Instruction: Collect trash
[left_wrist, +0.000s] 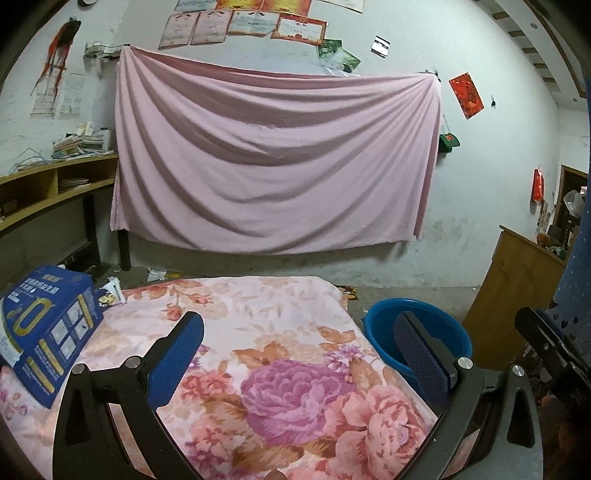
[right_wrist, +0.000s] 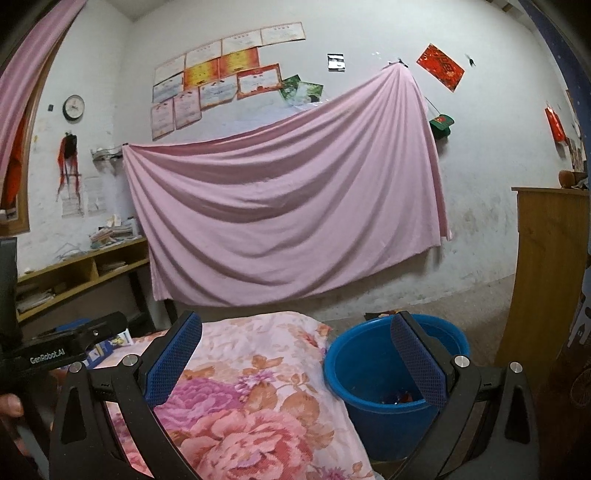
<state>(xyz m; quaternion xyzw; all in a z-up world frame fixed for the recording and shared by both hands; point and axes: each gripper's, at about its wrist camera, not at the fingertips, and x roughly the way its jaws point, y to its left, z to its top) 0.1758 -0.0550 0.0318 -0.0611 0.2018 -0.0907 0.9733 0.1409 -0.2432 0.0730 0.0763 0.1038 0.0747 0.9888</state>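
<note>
A blue carton (left_wrist: 48, 332) with gold print lies on the floral-covered table (left_wrist: 258, 332) at the left, a small wrapper (left_wrist: 110, 295) behind it. A blue bucket (right_wrist: 373, 373) stands on the floor right of the table, with some small trash at its bottom (right_wrist: 397, 398); it also shows in the left wrist view (left_wrist: 384, 325). My left gripper (left_wrist: 299, 350) is open and empty over the table, right of the carton. My right gripper (right_wrist: 299, 354) is open and empty over the table's right edge and the bucket. The left gripper's body (right_wrist: 70, 343) shows at the left of the right wrist view.
A pink sheet (left_wrist: 273, 162) hangs on the far wall. A wooden shelf desk with books (left_wrist: 55, 181) stands at the left, a wooden cabinet (left_wrist: 513, 295) at the right. Paper scraps (left_wrist: 157, 274) lie on the floor behind the table.
</note>
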